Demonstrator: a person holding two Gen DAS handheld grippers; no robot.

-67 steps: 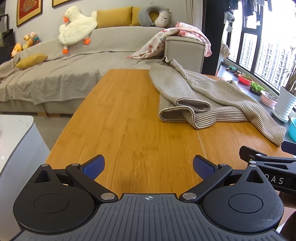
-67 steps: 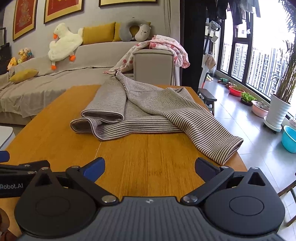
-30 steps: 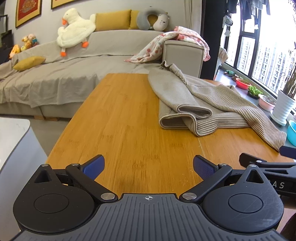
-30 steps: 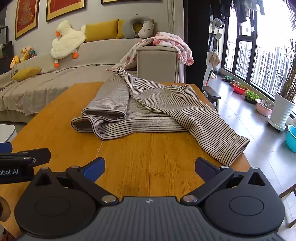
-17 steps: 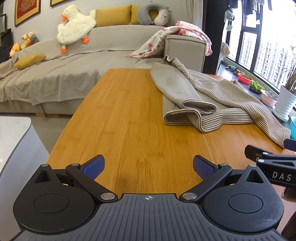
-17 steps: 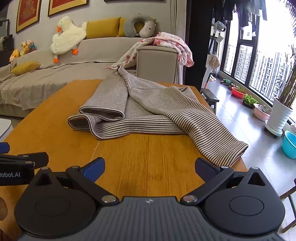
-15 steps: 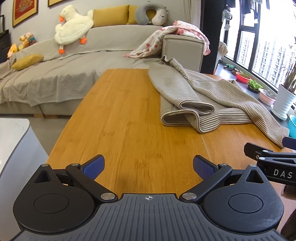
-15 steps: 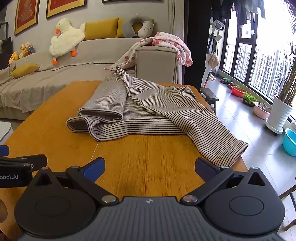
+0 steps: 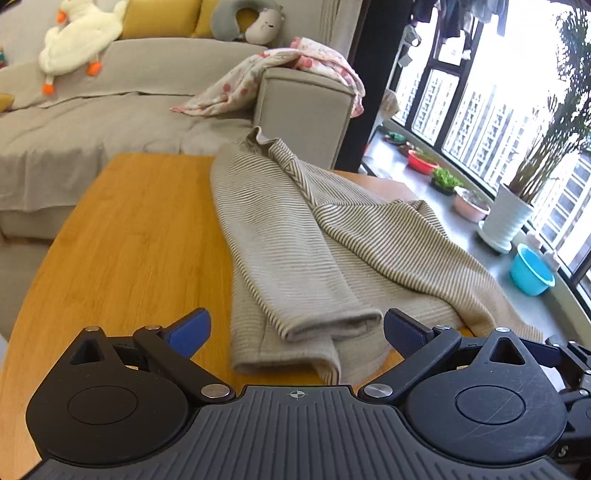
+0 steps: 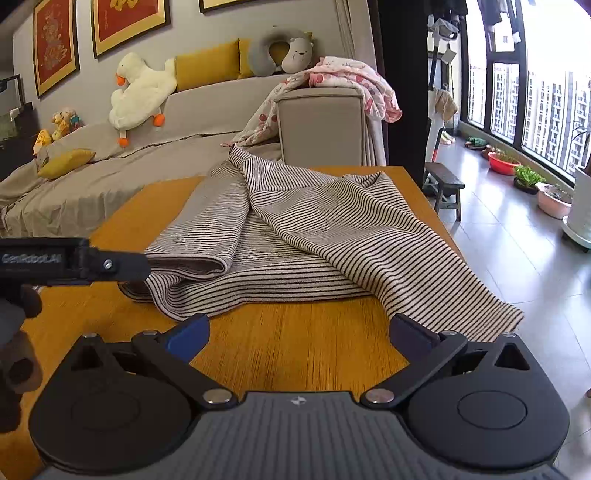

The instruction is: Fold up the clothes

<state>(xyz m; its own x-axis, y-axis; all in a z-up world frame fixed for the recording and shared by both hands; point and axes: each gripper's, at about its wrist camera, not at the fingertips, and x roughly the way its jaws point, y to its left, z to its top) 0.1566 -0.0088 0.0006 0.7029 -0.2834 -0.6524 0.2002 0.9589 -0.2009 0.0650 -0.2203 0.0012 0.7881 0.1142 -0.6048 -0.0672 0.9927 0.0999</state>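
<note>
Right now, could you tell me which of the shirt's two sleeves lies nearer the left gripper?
The folded-over sleeve, whose cuff sits just ahead of the open left gripper; the other sleeve trails off toward the window side.

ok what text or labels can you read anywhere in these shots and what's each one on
"GenRobot.AI": white print on the black side of the left gripper, seen in the right wrist view; slightly blurred.
Gold characters on the red framed pictures on the wall: too blurred to read.
A small white mark at the bottom right edge of the left wrist view, on the right gripper: cut off, unreadable.
Nothing readable on the striped garment.
</note>
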